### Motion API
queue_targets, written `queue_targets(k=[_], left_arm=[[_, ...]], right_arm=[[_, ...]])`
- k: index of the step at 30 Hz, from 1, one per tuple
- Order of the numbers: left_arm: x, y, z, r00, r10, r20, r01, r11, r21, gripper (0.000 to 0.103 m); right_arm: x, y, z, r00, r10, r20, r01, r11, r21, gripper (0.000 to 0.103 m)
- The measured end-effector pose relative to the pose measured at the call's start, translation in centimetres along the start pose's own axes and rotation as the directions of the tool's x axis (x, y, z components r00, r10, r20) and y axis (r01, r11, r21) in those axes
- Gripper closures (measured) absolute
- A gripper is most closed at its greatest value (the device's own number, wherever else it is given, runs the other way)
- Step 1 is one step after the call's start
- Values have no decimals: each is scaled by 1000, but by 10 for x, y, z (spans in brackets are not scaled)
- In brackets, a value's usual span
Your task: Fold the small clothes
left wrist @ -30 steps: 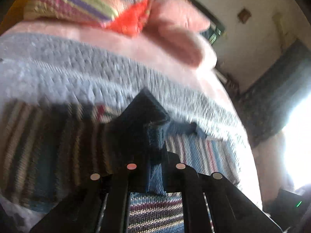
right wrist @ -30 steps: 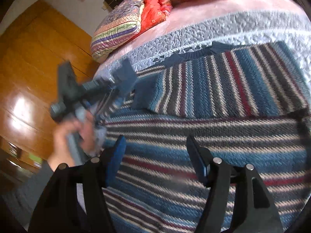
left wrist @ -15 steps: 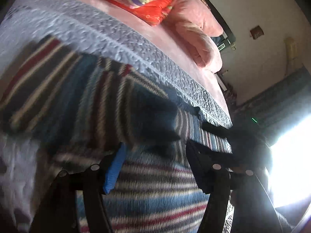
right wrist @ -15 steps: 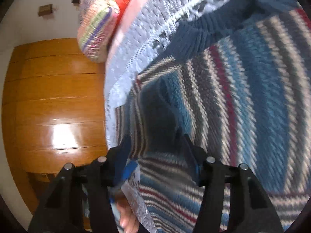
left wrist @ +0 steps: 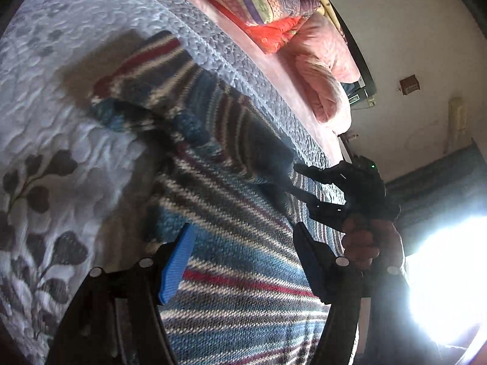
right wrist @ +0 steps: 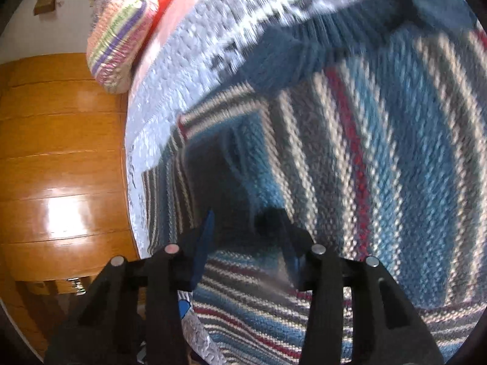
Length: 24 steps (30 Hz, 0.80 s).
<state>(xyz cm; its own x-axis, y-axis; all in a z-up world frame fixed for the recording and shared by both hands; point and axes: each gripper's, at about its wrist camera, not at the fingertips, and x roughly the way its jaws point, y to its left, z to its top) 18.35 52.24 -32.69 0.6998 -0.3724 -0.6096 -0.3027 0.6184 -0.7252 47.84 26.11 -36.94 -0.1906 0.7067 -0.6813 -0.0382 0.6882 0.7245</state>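
On the quilted bed (left wrist: pixel 45 121), the striped sweater (left wrist: pixel 237 273) lies with one sleeve folded across. Both the left gripper (left wrist: pixel 243 261) and right gripper (right wrist: pixel 246 237) hover spread, grasping nothing. Pinch the next edge at matching points and carry it over evenly, keeping the knit flat.

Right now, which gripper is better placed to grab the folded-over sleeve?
Probably the right gripper: open, with the folded sleeve of the striped sweater just ahead of its fingertips. The left gripper, also open, hangs above the sweater's body.
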Motion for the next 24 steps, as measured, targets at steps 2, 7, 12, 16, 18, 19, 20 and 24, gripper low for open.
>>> queue_targets(k=[2, 7, 12, 16, 18, 19, 20, 24], left_arm=[[0, 2, -2, 1000, 4, -2, -4, 1000, -12, 35], [-6, 8, -5, 1000, 14, 6, -14, 1000, -20, 35], [-12, 13, 0, 1000, 24, 14, -24, 999, -44, 35], [-22, 6, 9, 999, 20, 37, -19, 999, -27, 35], [-25, 1, 17, 999, 14, 48, -13, 1000, -22, 35], [-26, -3, 21, 999, 11, 53, -10, 1000, -17, 35], [-26, -6, 25, 998, 7, 56, -6, 1000, -13, 35], [-15, -21, 47, 999, -17, 44, 16, 1000, 1, 35]], right_arm=[[7, -1, 2, 999, 41, -17, -41, 999, 15, 60], [15, 10, 11, 995, 91, -29, -91, 996, 4, 77], [-11, 26, 12, 997, 65, 43, -62, 996, -67, 94], [-86, 40, 14, 987, 47, 155, -21, 986, -165, 96], [-122, 41, 14, 979, 36, 200, 3, 982, -191, 97], [-143, 41, 14, 974, 27, 224, 20, 978, -206, 97], [-165, 39, 14, 968, 15, 249, 42, 975, -219, 97], [-220, 19, 16, 949, -37, 313, 113, 967, -227, 97]])
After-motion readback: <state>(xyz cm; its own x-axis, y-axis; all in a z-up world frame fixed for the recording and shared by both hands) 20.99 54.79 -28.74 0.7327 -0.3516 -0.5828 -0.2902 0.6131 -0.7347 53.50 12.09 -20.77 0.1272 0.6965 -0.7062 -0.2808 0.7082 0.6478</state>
